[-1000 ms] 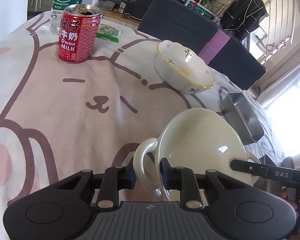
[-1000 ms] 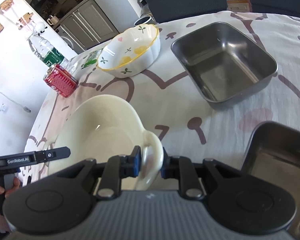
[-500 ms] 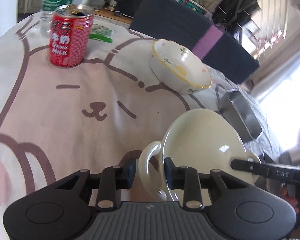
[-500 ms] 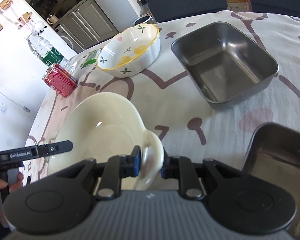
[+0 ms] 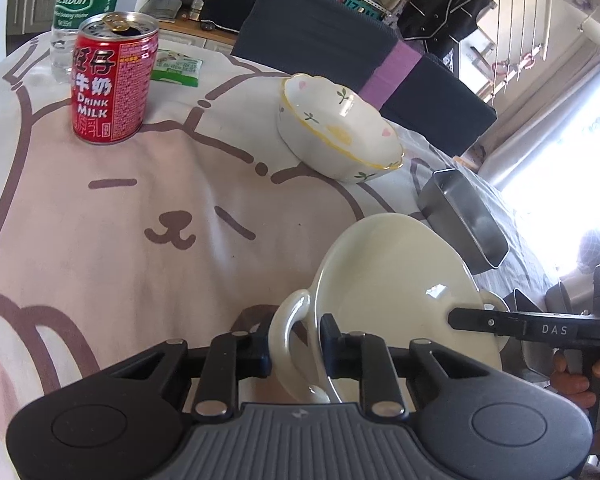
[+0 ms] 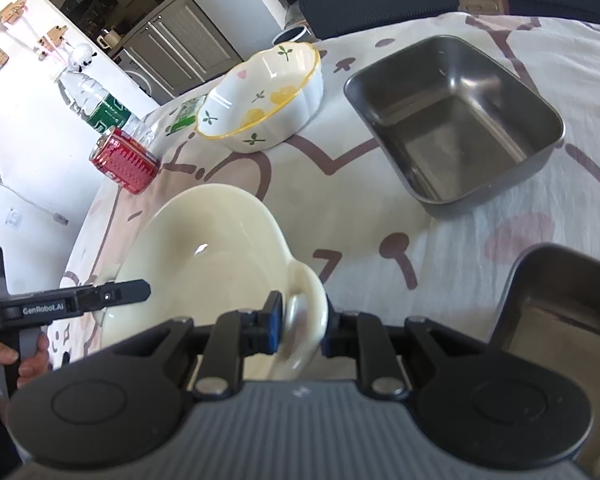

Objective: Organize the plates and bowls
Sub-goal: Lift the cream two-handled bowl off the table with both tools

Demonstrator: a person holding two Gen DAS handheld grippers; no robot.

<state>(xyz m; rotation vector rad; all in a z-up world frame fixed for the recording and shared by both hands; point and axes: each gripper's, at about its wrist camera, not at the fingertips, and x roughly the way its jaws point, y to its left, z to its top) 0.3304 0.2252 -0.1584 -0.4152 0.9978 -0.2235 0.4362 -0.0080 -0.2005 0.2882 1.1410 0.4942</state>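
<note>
Gripping cream bowl (image 5: 396, 280) handles — both tongs clenched, left (image 5: 294, 350), right (image 6: 300, 322), bowl empty.

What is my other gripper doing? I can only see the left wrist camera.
Observer: The right gripper is shut on the far handle of the cream bowl.
Operator: Is there anything inside the steel tray?
Observer: No. The right wrist view looks straight into the steel tray, and it holds nothing.
Operator: Are there more trays?
Observer: Yes, a second steel tray sits close beside the right gripper, at that view's lower right edge.
</note>
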